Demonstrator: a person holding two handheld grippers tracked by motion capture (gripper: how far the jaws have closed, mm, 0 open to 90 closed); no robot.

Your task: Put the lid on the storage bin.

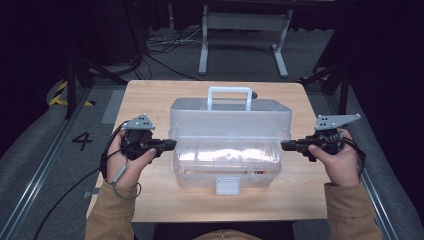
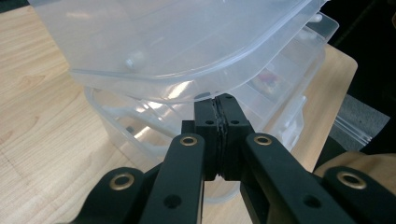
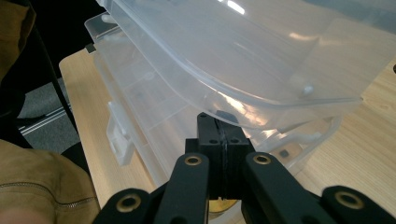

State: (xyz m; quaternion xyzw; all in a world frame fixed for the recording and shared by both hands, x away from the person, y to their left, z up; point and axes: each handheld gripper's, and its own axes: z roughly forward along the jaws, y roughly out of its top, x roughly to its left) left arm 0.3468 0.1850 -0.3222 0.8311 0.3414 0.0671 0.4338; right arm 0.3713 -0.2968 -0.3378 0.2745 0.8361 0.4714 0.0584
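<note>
Storage box (image 1: 227, 145) — clear plastic, with a white carry handle (image 1: 229, 97) on top and a grey latch (image 1: 228, 186) on its near side — sits in the middle of our wooden counter (image 1: 150, 200) in the high view. Our left tool (image 1: 172, 145) comes in from the left with its tips at the box's left end, about where the lid meets the base, and our right tool (image 1: 284, 145) mirrors it at the right end. Each is held level and points inward at the box. The lid looks slightly raised above the base, its front edge clear of the latch. Beyond the counter we see grey floor, loose cables and a metal frame (image 1: 245, 30).

From the left gripper view, the left tool (image 2: 218, 100) has its two black jaws pressed flat together with nothing between them. Their tips sit just under the rim of the lid (image 2: 187, 42), which tilts upward above the base (image 2: 140, 135). Small coloured items show dimly through the compartments of the box; we cannot tell what they are.

From the right gripper view, the right tool (image 3: 219, 119) is likewise fully closed on nothing — tips tucked beneath the overhanging edge of the lid (image 3: 243, 51), above the base (image 3: 154, 121). The latch (image 3: 119, 135) hangs on the box's front wall, and a tan sleeve (image 3: 42, 186) fills the lower left corner.
</note>
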